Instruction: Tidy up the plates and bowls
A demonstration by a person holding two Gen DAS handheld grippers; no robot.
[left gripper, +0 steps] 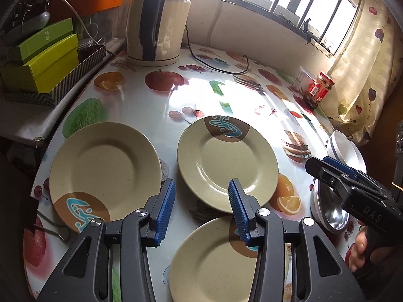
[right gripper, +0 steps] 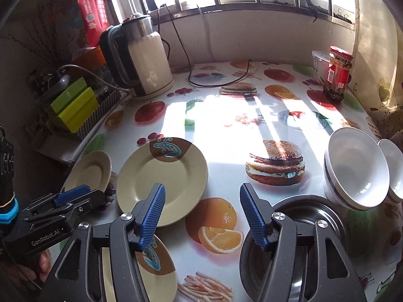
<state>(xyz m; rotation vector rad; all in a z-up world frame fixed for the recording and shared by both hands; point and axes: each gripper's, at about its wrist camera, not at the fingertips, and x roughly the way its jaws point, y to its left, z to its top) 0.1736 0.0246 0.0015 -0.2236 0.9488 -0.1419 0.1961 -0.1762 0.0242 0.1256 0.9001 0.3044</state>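
Three cream plates with a brown and teal patch lie on the fruit-print table: one at the left [left gripper: 104,168], one in the middle [left gripper: 226,166], one nearest me [left gripper: 214,264]. My left gripper [left gripper: 201,188] hangs open above the gap between them, with nothing between its blue pads. My right gripper [right gripper: 201,191] is open too, empty, over the printed orange between the middle plate [right gripper: 163,181] and a steel bowl [right gripper: 302,216]. Two white bowls [right gripper: 357,168] with dark stripes lean together at the right. Each gripper shows in the other's view, the right gripper [left gripper: 327,168] and the left gripper [right gripper: 73,196].
A cream electric kettle [left gripper: 156,25] stands at the back left, its black cord [left gripper: 221,68] trailing across the table. A red-lidded jar [right gripper: 337,73] and a white tub [right gripper: 320,63] sit at the back right by the curtain. Green boxes [left gripper: 42,58] fill a striped tray off the left edge.
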